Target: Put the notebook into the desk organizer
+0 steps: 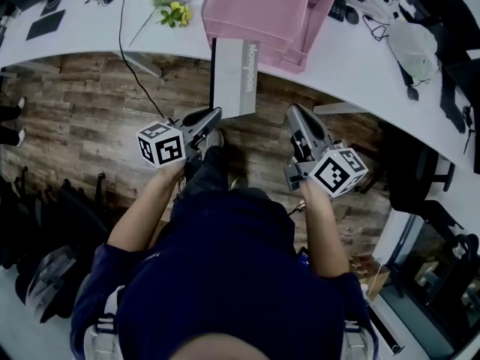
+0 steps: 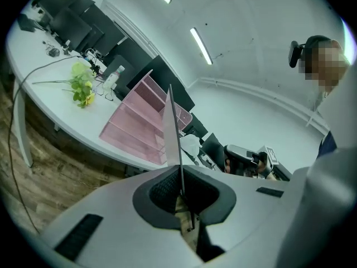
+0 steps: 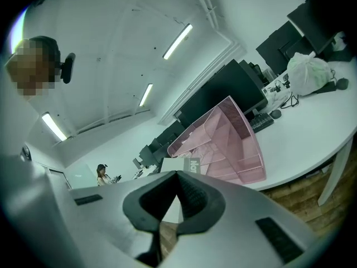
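A thin grey-white notebook (image 1: 234, 77) hangs over the desk's front edge, just below the pink mesh desk organizer (image 1: 270, 10). My left gripper (image 1: 213, 115) is shut on its near edge. In the left gripper view the notebook (image 2: 173, 124) stands edge-on, clamped between the pads, with the organizer (image 2: 136, 128) behind it on the white desk (image 2: 50, 102). My right gripper (image 1: 295, 114) hovers to the right of the notebook, shut and holding nothing. The right gripper view shows the notebook (image 3: 181, 165) and the organizer (image 3: 223, 141) beyond its closed jaws.
Yellow flowers (image 1: 174, 10) and a black cable (image 1: 129, 55) lie left of the organizer. A white plastic bag (image 1: 412, 43) and dark gear sit at the desk's right end. Wooden floor (image 1: 82, 126) lies below. A person (image 3: 102, 173) stands far off.
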`<state>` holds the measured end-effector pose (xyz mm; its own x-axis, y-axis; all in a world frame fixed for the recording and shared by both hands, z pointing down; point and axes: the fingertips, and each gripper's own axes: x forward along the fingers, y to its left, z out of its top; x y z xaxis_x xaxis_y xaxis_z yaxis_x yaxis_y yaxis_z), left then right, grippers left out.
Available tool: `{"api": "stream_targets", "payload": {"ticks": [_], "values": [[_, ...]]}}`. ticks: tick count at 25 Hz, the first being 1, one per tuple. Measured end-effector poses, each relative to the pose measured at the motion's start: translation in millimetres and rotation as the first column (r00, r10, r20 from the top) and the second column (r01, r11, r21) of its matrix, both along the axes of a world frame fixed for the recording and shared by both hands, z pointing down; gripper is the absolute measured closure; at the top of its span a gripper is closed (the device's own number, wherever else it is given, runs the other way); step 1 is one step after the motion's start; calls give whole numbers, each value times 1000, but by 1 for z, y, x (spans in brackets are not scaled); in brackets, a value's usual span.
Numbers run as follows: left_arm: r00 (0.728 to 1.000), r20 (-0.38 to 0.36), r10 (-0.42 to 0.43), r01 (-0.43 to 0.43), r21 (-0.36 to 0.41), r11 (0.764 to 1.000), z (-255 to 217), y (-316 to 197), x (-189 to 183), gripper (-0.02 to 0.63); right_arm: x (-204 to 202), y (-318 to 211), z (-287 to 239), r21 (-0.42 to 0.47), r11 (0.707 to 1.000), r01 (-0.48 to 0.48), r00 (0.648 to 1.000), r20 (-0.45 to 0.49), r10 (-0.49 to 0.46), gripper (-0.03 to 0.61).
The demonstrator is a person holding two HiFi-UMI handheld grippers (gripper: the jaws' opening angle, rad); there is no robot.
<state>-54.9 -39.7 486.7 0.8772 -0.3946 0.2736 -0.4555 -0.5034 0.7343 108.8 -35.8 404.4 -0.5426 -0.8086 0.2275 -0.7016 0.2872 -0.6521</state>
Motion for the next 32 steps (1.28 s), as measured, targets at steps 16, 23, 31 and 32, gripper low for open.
{"api": "stream_targets", "payload": {"ticks": [16,23,31,32], "values": [[989,-140,55,-76,-155,985,21,-52,1,580,-12,-50,15,-58,997,-42,999,-20,41,575],[980,-182,78,-115,-203,972,25,-74,-2,580,-18,-71,16,-68,996,-64,998,-31,62,575],[971,-211,113,-165,-247,955,31,-107,-4,580,-27,-100,17,-76,993,-90,995,-41,87,575],[971,-208,119,-170,-249,954,32,-111,-4,580,-28,-103,17,-76,993,-91,995,-42,88,575]]}}
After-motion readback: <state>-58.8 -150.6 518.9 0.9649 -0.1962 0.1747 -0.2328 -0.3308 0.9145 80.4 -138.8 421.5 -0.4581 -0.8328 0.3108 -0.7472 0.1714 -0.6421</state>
